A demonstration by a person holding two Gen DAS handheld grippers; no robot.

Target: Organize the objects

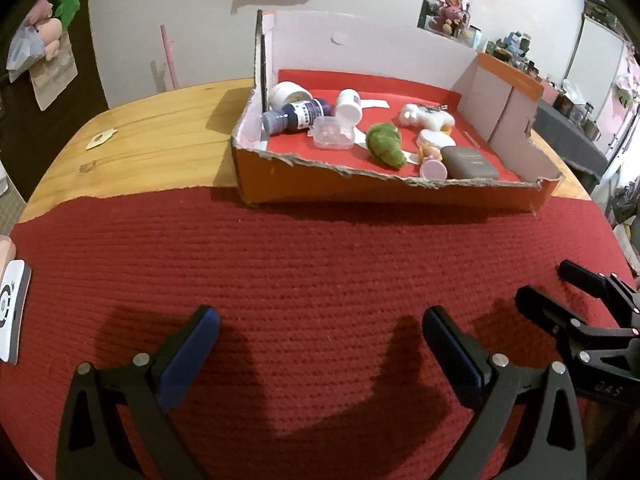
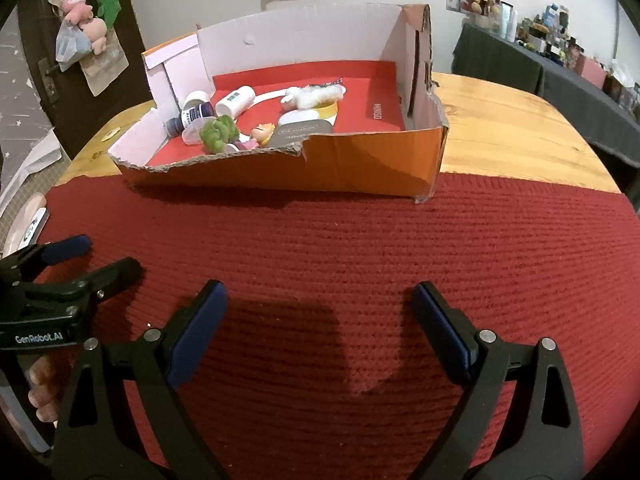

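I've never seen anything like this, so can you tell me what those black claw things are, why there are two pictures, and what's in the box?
The claws are grippers, like big tongs, and a person holds one in each hand. Each gripper carries a small camera looking out along its fingers, so you get two pictures.

One picture is from the left gripper, the other from the right gripper. Both are open and hold nothing, above a red mat on a wooden table.

Behind the mat stands a torn cardboard box. Inside lie a dark blue bottle, a white bottle, a green fuzzy toy, a grey case and other small things.
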